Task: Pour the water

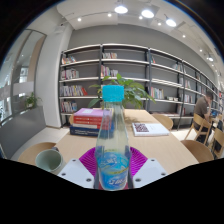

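Note:
A clear plastic water bottle (112, 135) with a blue cap and a blue-and-white label stands upright between my fingers. My gripper (112, 168) is shut on the bottle's lower body, and both magenta pads (88, 160) press against its sides. The bottle appears lifted above the wooden table (160, 150). Just left of the fingers sits a pale green cup (44, 158) on the table, its inside not visible. The bottle's base is hidden below the fingers.
A stack of books (88, 122) lies on the table behind the bottle, with a potted plant (130, 92) beyond it and a magazine (150, 128) to the right. Wooden chairs (205, 135) stand at the right. Bookshelves (140, 75) line the far wall.

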`<state>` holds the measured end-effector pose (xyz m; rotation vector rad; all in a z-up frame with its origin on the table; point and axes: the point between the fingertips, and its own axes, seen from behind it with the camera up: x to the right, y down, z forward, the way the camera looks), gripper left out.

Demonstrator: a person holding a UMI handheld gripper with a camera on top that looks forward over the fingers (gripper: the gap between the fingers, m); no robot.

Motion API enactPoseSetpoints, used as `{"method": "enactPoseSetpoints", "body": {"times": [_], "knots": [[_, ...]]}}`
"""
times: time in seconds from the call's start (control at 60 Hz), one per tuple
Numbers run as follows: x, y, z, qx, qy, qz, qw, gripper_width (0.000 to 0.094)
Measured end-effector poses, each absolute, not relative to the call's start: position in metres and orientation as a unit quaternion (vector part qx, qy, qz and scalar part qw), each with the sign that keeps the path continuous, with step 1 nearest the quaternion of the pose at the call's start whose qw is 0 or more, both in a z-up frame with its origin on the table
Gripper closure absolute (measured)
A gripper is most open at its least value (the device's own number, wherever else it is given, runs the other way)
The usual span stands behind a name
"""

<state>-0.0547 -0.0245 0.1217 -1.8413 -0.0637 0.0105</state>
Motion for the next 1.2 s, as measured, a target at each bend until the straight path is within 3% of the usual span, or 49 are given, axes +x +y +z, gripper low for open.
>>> {"method": "enactPoseSetpoints", "body": {"times": [0.133, 0.167, 0.3, 0.45, 0.55, 0.617, 0.85, 1.0, 1.2], "knots": [[-0.029, -0.023, 0.096, -0.814, -0.020, 0.009, 0.580, 0.0534], [-0.041, -0.018, 0.093, -0.800, -0.020, 0.009, 0.599, 0.0535], [-0.041, -0.024, 0.094, -0.798, -0.020, 0.013, 0.602, 0.0512], [-0.039, -0.022, 0.091, -0.805, -0.019, 0.009, 0.592, 0.0393], [-0.038, -0.035, 0.073, -0.829, -0.004, 0.013, 0.559, 0.0203], [-0.035, -0.049, 0.066, -0.839, 0.007, 0.020, 0.543, 0.0137], [-0.040, -0.139, 0.046, -0.873, 0.001, -0.002, 0.487, 0.0115], [-0.061, -0.185, 0.068, -0.880, 0.012, 0.006, 0.475, 0.0105], [-0.081, -0.214, 0.129, -0.877, 0.022, 0.001, 0.480, 0.0095]]}}
